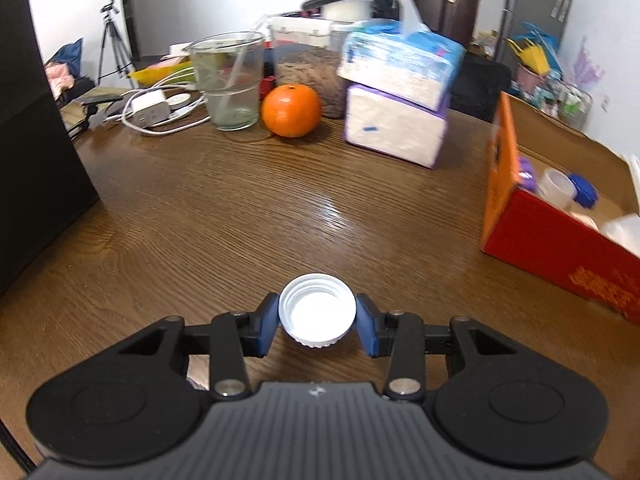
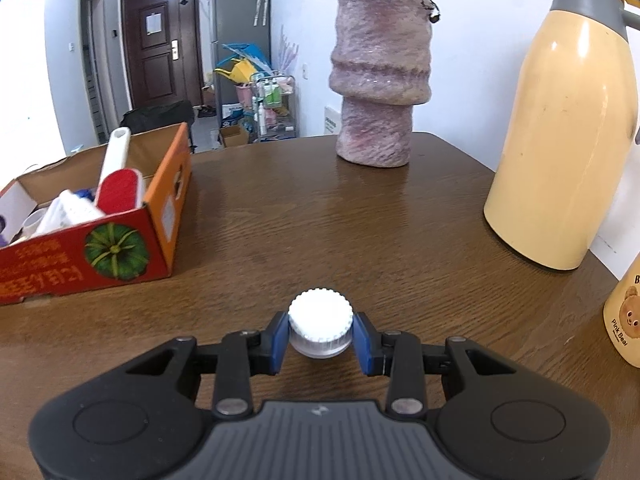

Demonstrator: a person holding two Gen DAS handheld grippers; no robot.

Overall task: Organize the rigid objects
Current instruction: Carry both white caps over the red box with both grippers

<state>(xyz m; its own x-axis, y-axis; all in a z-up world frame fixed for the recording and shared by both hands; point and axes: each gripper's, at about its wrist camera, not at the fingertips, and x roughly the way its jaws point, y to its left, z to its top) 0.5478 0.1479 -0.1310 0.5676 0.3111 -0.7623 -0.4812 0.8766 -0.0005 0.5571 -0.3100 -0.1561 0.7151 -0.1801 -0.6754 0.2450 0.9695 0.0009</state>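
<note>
On the wooden table [image 1: 240,208], each gripper [image 1: 317,316] [image 2: 320,330] clamps a white cap [image 1: 317,310] [image 2: 320,322].

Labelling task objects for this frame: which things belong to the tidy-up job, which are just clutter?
Job:
- white ribbed plastic cap, open side up, in left gripper
- white knurled plastic cap, in right gripper
- red-and-orange cardboard box, already holding small items

Lying about:
- orange fruit
- clear glass tumbler
- stacked tissue packs
- mottled pink vase
- cream thermos jug

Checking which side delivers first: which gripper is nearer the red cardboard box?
Hard to call. The box sits right of the left gripper and left of the right gripper, similarly near; neither touches it.
</note>
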